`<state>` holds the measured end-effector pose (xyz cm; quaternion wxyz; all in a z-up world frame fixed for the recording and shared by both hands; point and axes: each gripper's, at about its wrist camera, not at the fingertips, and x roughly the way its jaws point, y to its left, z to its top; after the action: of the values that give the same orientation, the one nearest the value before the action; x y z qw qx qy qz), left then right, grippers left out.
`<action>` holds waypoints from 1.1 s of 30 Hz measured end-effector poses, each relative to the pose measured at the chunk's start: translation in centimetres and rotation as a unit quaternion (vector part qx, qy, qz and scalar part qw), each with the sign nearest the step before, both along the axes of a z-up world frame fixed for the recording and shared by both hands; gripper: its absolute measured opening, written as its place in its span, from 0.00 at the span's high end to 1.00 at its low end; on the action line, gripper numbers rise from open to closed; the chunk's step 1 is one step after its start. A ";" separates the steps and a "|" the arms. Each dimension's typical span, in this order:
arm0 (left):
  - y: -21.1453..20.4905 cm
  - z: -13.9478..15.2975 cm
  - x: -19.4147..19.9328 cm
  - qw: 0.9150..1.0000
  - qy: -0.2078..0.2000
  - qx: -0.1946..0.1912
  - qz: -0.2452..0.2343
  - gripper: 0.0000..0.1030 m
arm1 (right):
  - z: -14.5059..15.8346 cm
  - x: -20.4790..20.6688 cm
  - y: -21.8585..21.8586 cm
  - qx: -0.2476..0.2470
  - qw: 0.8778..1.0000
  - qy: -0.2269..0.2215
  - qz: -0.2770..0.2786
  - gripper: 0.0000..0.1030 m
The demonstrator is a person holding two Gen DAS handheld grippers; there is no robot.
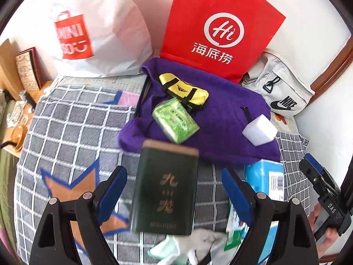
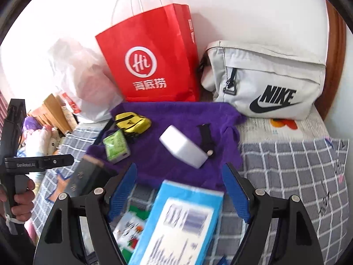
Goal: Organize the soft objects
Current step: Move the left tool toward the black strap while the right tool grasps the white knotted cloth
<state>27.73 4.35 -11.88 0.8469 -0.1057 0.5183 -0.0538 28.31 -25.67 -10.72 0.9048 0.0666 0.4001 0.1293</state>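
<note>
A purple knitted cloth [image 1: 220, 114] [image 2: 176, 114] lies spread on the bed. On it rest a small yellow pouch [image 1: 183, 90] [image 2: 132, 121], a green tissue pack [image 1: 174, 119] [image 2: 115, 146], a white block [image 1: 259, 129] [image 2: 183, 149] and a black strap [image 2: 205, 137]. My left gripper [image 1: 176, 187] hangs open above a dark green box [image 1: 165, 190] [image 2: 86, 178], with its pads clear of the box. My right gripper [image 2: 179, 190] is also open, over a light blue box [image 2: 181, 220] [image 1: 264, 176] that it does not touch.
A red paper bag [image 1: 220, 26] [image 2: 152, 55], a white plastic bag [image 1: 88, 26] [image 2: 81, 77] and a grey Nike bag [image 1: 280, 92] [image 2: 264, 81] stand against the wall. A grey checked blanket [image 1: 66, 132] [image 2: 286, 172] covers the bed. White and green soft items [image 1: 187, 247] lie near me.
</note>
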 end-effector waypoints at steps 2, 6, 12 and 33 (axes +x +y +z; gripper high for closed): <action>0.4 0.3 -1.5 1.000 -0.008 0.000 0.006 0.15 | 0.2 -1.2 0.4 -0.005 1.000 -0.002 -0.003 0.23; 1.2 0.8 -4.5 1.000 -0.026 0.003 0.012 0.15 | 0.2 -4.0 1.4 -0.002 1.000 -0.005 0.006 0.23; 1.9 0.8 -8.4 0.999 -0.038 0.016 0.022 0.15 | -0.1 -9.0 2.8 0.006 1.000 -0.002 0.029 0.23; 0.9 -4.8 -15.8 0.999 -0.036 0.025 0.004 0.15 | -8.0 -18.9 7.1 -0.034 0.994 0.036 0.095 0.50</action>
<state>11.95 5.25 -16.66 0.8678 -0.0846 0.4880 -0.0408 9.37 -18.56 -18.75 0.8754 0.0018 0.4409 0.1983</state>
